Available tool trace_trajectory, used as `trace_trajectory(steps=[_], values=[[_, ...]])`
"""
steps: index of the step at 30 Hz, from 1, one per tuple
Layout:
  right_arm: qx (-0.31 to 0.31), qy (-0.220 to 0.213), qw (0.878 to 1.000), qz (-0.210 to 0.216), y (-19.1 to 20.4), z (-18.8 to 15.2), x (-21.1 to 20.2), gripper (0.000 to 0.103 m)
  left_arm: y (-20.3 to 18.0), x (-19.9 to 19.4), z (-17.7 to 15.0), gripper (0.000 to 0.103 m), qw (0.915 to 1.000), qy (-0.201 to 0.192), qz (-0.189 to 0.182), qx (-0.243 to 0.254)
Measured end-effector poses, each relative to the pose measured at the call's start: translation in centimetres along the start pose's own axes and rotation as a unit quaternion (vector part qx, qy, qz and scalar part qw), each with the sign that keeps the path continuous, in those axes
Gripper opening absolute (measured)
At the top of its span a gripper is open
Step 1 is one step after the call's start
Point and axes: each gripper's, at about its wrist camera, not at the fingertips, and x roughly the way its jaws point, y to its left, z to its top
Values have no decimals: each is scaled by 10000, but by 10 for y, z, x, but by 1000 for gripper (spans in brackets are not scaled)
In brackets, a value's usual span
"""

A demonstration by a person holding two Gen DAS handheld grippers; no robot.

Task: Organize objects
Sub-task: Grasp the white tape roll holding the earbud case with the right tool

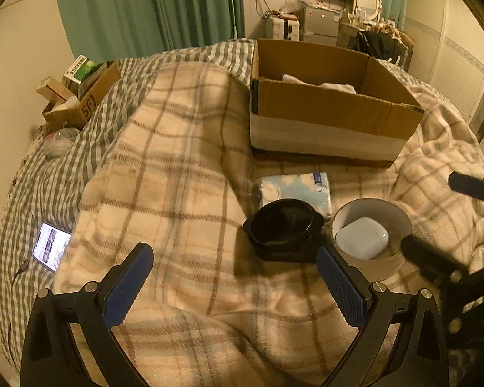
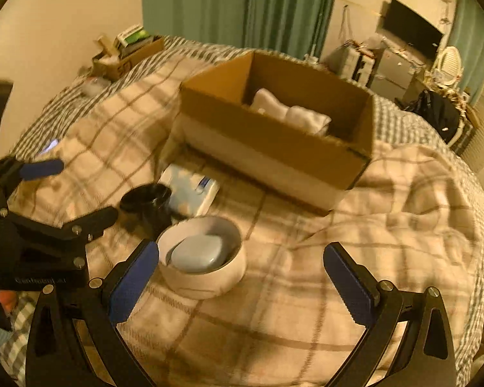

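Holding both tools above the plaid blanket, we have the left gripper spread wide with nothing between its blue pads, and the right gripper gaping just as wide and empty. Ahead of us lie a black bowl, a tissue pack touching it from behind, and just beside them a white tape roll ringing a white earbud case. Beyond those sits an open cardboard box holding folded white cloth.
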Motion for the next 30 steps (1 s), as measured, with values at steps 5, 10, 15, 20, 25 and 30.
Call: trace_trajectory(steps=[5, 10, 15, 20, 25, 30], values=[[-46, 209, 9997, 143, 3, -4, 16, 102, 1, 4, -2, 103, 9999, 99, 2, -15], [98, 424, 9983, 385, 0, -6, 31, 98, 4, 7, -2, 103, 9998, 153, 80, -86], [26, 513, 9976, 472, 5, -5, 35, 97, 9, 9, -3, 103, 9996, 220, 41, -199], [-211, 618, 9965, 530, 15, -6, 40, 91, 14, 12, -3, 103, 9990, 268, 70, -348], [-343, 839, 9940, 607, 22, -8, 56, 78, 12, 16, -3, 103, 9990, 319, 79, -292], [-106, 570, 9960, 675, 10, -4, 39, 77, 13, 15, -2, 103, 9987, 357, 112, -340]])
